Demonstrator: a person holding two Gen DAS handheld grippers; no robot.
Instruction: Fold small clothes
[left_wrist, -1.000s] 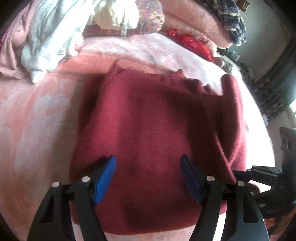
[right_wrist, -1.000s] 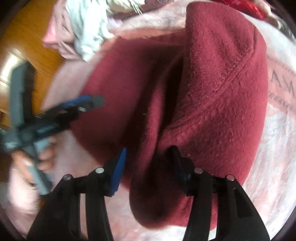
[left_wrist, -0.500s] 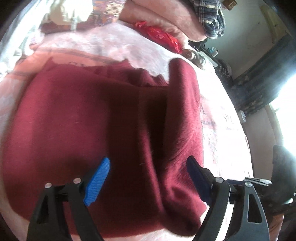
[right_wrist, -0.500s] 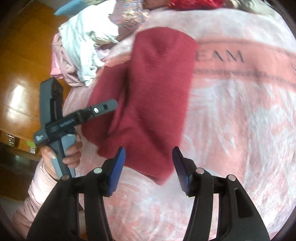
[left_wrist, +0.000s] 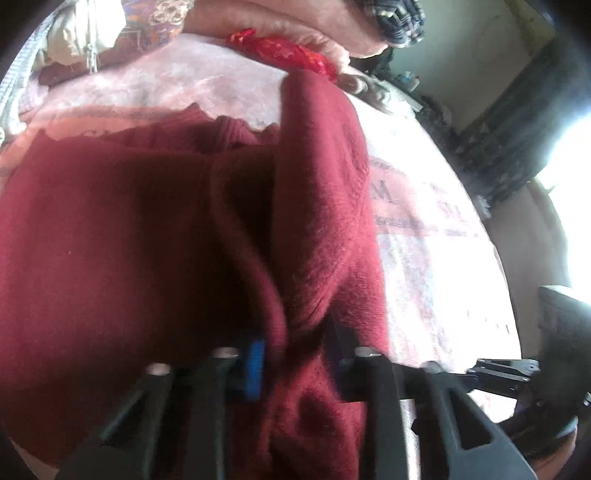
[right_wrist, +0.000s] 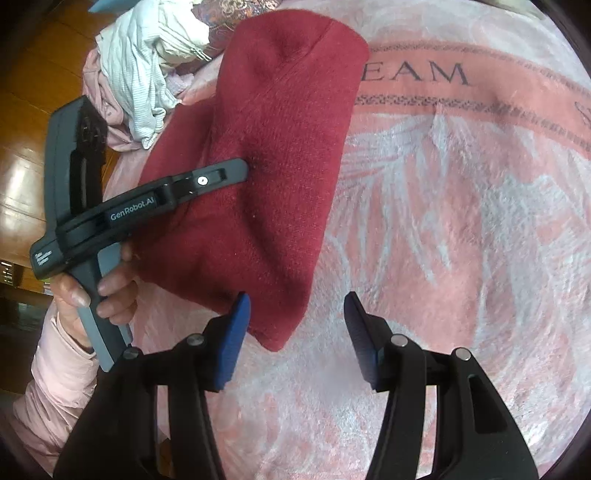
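we judge the maroon sweater (right_wrist: 266, 155) soft, thick and limp, so it will sag and slide off its own folds; take it at a doubled edge or hem, not mid-panel. it lies partly folded on the pink blanket (right_wrist: 461, 221), toward the blanket's left edge in the right wrist view, near the heap of clothes (right_wrist: 147, 55). the left gripper (left_wrist: 291, 362) is closing with a ridge of sweater between its jaws; the right gripper (right_wrist: 295, 332) stands half open, empty, by the sweater's near corner.
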